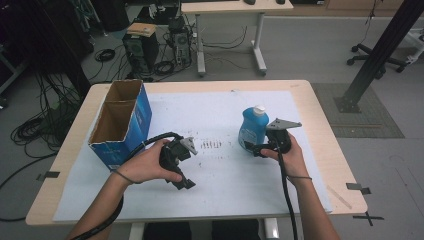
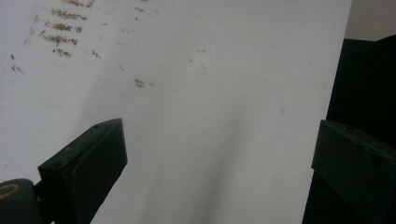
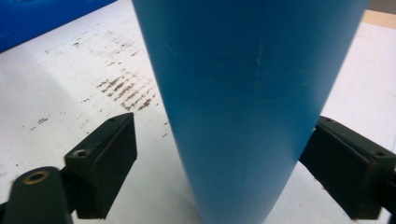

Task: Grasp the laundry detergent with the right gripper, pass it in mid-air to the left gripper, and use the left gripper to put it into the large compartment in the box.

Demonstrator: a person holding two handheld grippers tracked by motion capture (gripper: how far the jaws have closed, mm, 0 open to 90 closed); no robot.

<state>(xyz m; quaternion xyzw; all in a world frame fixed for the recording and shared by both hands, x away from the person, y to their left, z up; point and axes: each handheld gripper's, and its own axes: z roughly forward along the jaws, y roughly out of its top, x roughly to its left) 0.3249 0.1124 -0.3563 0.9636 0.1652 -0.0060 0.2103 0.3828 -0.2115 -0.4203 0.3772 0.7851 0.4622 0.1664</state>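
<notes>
A blue bottle (image 1: 252, 127) with a white cap stands upright on the white mat (image 1: 225, 190), right of centre. My right gripper (image 1: 252, 148) reaches in level at its base. In the right gripper view the bottle (image 3: 243, 93) stands between the jaws of my right gripper (image 3: 224, 140): the right pad (image 3: 341, 163) is against it, and the left pad (image 3: 109, 158) stands a little off it. My left gripper (image 1: 184, 181) rests low over the mat left of centre, jaws pointing down toward the front edge. The left gripper (image 2: 219, 144) is open over bare mat.
An open blue cardboard box (image 1: 122, 122) stands at the table's left side. Brown scuff marks (image 1: 210, 145) dot the mat's middle. Beyond the table are a desk (image 1: 230, 10), computer towers (image 1: 142, 47), floor cables and a black slanted post (image 1: 380, 50).
</notes>
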